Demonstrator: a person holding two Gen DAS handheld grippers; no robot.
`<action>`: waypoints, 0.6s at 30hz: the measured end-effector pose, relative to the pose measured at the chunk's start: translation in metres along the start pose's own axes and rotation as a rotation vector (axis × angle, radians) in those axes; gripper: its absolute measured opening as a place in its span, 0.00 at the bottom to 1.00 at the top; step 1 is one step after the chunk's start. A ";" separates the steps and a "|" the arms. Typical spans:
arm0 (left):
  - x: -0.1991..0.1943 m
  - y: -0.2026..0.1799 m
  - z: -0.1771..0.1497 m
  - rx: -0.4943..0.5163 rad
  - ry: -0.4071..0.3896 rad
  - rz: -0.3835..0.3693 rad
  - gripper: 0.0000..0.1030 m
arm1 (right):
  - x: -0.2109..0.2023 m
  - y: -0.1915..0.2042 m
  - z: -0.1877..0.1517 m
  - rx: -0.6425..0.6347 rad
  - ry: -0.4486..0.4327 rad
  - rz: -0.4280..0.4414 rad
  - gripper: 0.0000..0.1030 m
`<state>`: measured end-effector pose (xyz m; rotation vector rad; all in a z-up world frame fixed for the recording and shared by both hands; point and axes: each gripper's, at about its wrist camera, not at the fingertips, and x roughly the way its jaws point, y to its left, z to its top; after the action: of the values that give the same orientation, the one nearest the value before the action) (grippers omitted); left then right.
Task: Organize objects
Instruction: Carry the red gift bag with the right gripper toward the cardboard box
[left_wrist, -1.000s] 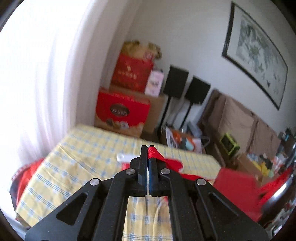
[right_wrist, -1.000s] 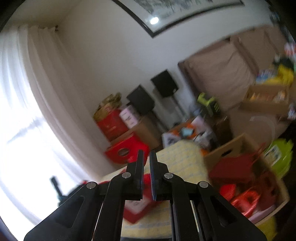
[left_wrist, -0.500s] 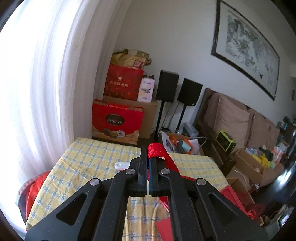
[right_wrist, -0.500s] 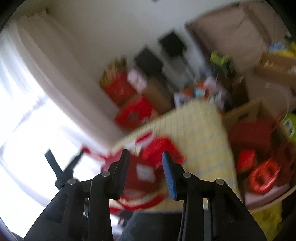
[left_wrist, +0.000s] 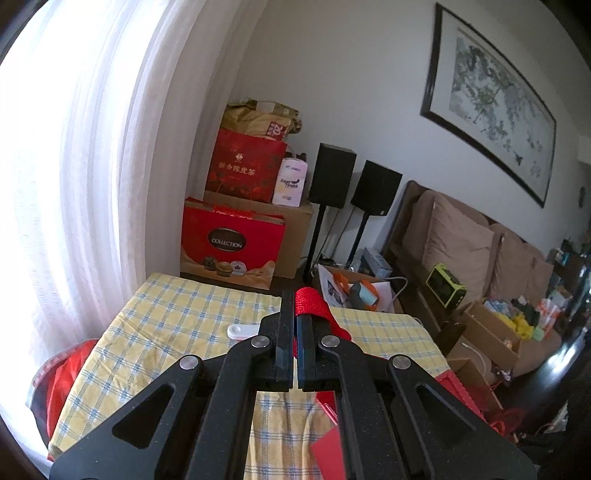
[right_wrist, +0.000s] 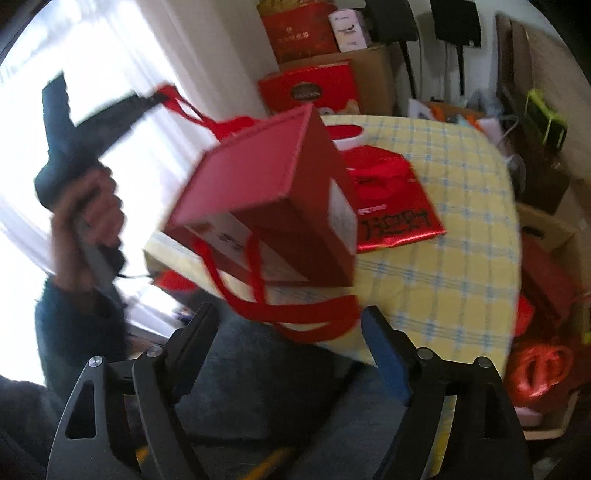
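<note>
A red gift bag (right_wrist: 266, 184) hangs tilted above the yellow checked table (right_wrist: 461, 221). One of its red ribbon handles (left_wrist: 310, 301) is pinched in my left gripper (left_wrist: 294, 295), which is shut on it. A hand holds that gripper (right_wrist: 155, 98) high at the upper left in the right wrist view. The bag's other handle loop (right_wrist: 314, 321) droops toward my right gripper (right_wrist: 289, 311). Its jaws are opening wide, the loop hangs between the fingertips, and the pads do not press on it. A flat red foil bag (right_wrist: 391, 199) lies on the cloth behind.
A small white scoop (left_wrist: 240, 329) lies on the table (left_wrist: 177, 317). Red gift boxes (left_wrist: 232, 243) on cardboard, two black speakers (left_wrist: 332, 181) and a brown sofa (left_wrist: 461, 247) line the far wall. A box of red bags (right_wrist: 535, 365) stands right of the table.
My right gripper has swung down from the far wall toward the hanging bag, and its jaws went from shut to wide apart. The left gripper kept its hold on the handle and barely moved.
</note>
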<state>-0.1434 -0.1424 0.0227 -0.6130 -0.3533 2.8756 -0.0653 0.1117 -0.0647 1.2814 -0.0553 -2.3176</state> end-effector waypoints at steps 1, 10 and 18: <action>0.000 -0.002 0.001 0.002 -0.001 -0.004 0.01 | 0.004 0.003 0.001 -0.017 -0.004 -0.069 0.78; -0.021 -0.011 0.013 0.030 -0.054 -0.021 0.01 | 0.028 -0.026 -0.001 0.025 -0.120 -0.540 0.05; -0.040 -0.014 0.022 0.035 -0.101 -0.023 0.01 | -0.052 -0.039 0.004 0.100 -0.367 -0.737 0.05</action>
<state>-0.1149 -0.1418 0.0613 -0.4561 -0.3216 2.8906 -0.0610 0.1679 -0.0319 1.0037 0.2183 -3.1954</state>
